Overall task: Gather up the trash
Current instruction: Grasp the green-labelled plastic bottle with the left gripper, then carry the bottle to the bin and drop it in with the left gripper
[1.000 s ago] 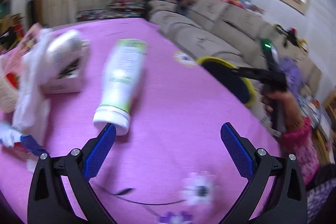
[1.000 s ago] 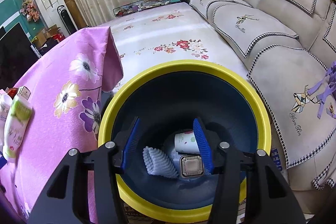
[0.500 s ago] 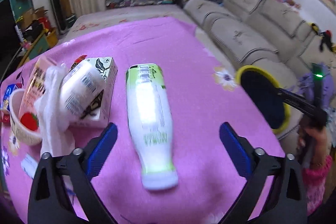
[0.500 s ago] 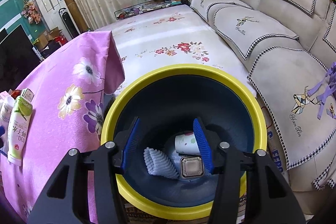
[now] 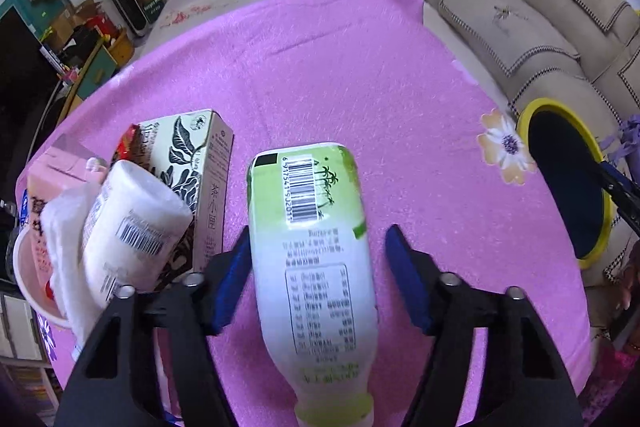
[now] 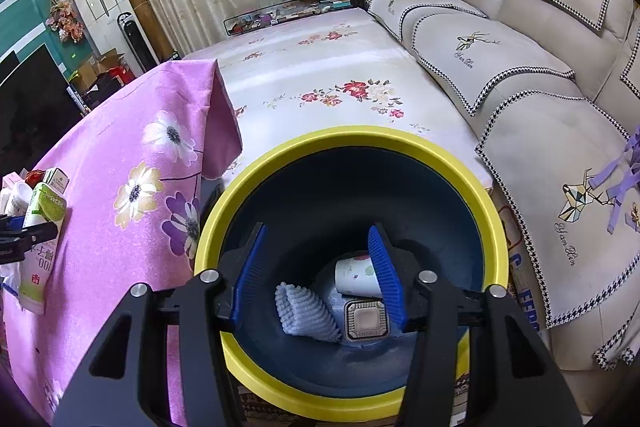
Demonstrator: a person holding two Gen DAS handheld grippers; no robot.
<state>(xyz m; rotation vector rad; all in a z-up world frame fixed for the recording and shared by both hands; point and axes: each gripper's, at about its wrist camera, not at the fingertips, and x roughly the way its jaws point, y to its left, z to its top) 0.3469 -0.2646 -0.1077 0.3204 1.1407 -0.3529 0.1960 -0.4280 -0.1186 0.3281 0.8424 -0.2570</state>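
Observation:
A green-and-white plastic bottle point(image 5: 312, 251) lies on the pink flowered tablecloth point(image 5: 340, 75), cap end toward me. My left gripper point(image 5: 319, 233) straddles it and its jaws are closing. The left pad point(image 5: 230, 279) is at the bottle's side, while the right pad point(image 5: 404, 279) stands a little off it. The bottle point(image 6: 40, 227) also shows at the far left of the right wrist view. My right gripper point(image 6: 317, 228) hangs open above the yellow-rimmed blue bin point(image 6: 348, 135) with nothing between its fingers. A paper cup point(image 6: 354, 277), a ridged blue piece point(image 6: 304, 311) and a small square tub point(image 6: 366, 319) lie in the bin.
Left of the bottle sit a leaf-printed tea box point(image 5: 200, 163), a white canister point(image 5: 136, 227), crumpled white tissue point(image 5: 60, 227) and a pink bowl point(image 5: 24, 267). The bin point(image 5: 544, 103) stands off the table's right edge, by a beige sofa point(image 5: 520, 7).
My left gripper has swung over the bottle and tipped downward, and its jaws have narrowed around it. The right gripper has stayed still above the bin.

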